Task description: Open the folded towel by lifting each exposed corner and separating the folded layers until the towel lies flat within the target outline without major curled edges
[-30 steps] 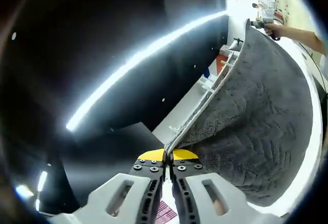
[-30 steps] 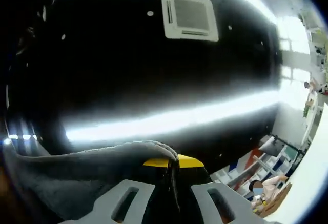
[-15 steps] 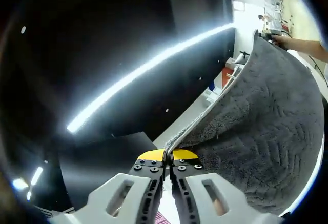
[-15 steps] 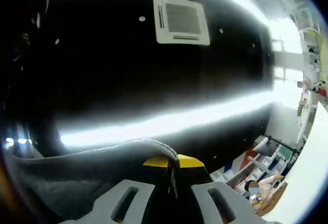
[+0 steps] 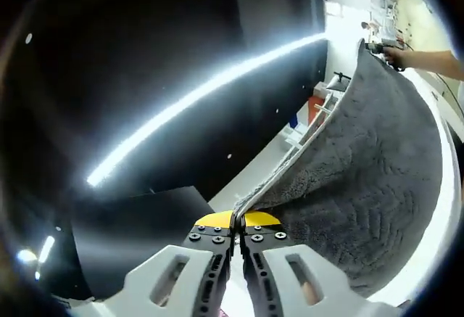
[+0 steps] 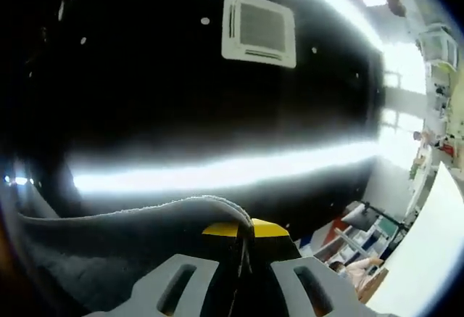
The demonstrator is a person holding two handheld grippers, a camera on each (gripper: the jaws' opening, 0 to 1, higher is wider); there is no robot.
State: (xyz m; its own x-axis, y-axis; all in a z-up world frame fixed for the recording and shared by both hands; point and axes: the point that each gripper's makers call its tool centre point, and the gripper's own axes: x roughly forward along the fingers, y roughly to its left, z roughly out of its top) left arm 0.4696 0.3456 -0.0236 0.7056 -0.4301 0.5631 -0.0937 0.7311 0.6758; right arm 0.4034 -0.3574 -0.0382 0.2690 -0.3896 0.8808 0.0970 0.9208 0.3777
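Left gripper view, left claw point(image 5: 236, 224) pinching grey towel point(image 5: 370, 179) edge, right claw point(image 6: 245, 231) clamping its other corner

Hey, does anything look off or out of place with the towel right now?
Nothing looks damaged. The grey towel is held up in the air, stretched between the left tool and the right tool, each shut on an edge. It sags between them rather than lying flat.

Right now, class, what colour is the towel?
Dark grey towel, clearest in the left gripper view.
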